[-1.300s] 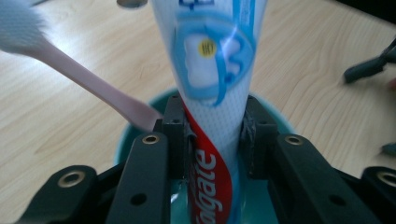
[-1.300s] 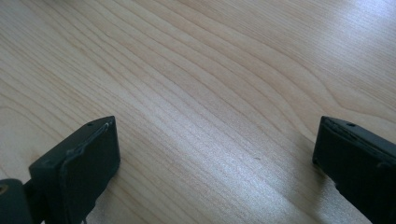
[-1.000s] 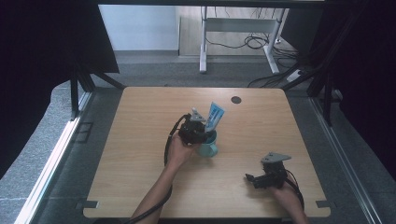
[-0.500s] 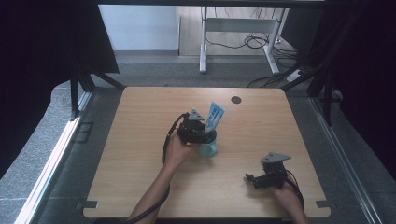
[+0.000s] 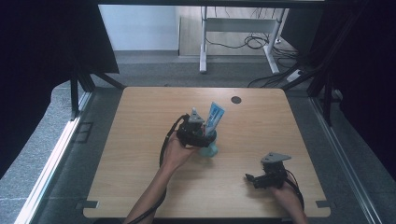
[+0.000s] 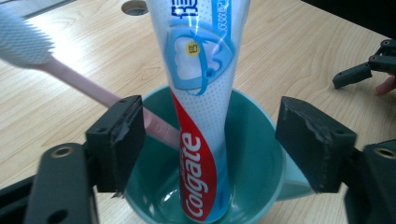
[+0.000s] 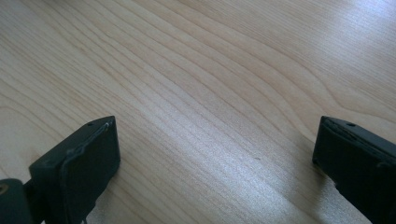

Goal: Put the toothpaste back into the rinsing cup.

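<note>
A teal cup (image 6: 261, 154) stands mid-table, seen too in the high view as the cup (image 5: 211, 148). In it stands a blue-and-white Colgate toothpaste tube (image 6: 201, 93), cap down; the tube (image 5: 215, 116) rises above the rim. A pink toothbrush (image 6: 84, 84) with white bristles leans out of the cup to the left. My left gripper (image 6: 210, 135) straddles the tube just above the rim. Its jaws have just been opening and stand clear of the tube on both sides. In the high view the left gripper (image 5: 198, 130) sits beside the cup. My right gripper (image 7: 215, 154) is open over bare wood.
The wooden table (image 5: 140, 140) has a round cable hole (image 5: 236, 99) near its far edge. The right gripper (image 5: 252, 178) rests near the front right corner, jaws pointing left, and appears far off in the left gripper view (image 6: 369, 70). Beyond the table stands a desk frame (image 5: 233, 32).
In the high view the left gripper stays at the cup with the tube standing in it. The right gripper has not moved.
</note>
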The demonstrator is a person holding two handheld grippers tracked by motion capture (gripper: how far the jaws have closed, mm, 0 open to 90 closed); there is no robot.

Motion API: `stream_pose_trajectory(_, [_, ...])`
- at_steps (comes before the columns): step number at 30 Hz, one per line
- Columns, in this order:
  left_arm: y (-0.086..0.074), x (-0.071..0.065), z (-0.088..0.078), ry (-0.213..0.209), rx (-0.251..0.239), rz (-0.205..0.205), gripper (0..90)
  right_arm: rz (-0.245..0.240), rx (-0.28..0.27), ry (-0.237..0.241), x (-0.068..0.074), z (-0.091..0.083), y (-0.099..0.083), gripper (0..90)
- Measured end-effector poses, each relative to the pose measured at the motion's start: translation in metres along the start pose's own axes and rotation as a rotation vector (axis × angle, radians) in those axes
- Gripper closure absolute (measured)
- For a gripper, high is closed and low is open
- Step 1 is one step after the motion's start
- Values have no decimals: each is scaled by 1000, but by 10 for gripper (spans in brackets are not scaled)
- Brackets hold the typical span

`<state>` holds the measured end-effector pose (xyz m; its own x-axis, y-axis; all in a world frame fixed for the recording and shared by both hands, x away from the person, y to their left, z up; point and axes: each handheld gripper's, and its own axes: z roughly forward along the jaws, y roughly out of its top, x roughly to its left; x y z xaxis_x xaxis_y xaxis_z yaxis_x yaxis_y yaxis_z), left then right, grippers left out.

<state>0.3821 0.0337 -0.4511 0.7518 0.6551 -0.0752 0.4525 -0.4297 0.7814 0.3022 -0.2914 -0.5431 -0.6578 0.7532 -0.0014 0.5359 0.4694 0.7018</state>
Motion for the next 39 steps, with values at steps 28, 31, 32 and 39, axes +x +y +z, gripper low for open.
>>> stream_pose_trajectory(28, [-20,4,-33,20,40,-17,0,-2,-2,-1,0,0,0,2])
stream_pose_trajectory(31, [-24,7,-37,27,34,-23,0,0,-1,0,0,0,0,2])
stream_pose_trajectory(32, [-25,7,-37,30,33,-22,0,1,-1,2,0,0,0,2])
stream_pose_trajectory(39, [-34,11,-44,40,37,-23,0,0,-1,2,0,0,0,2])
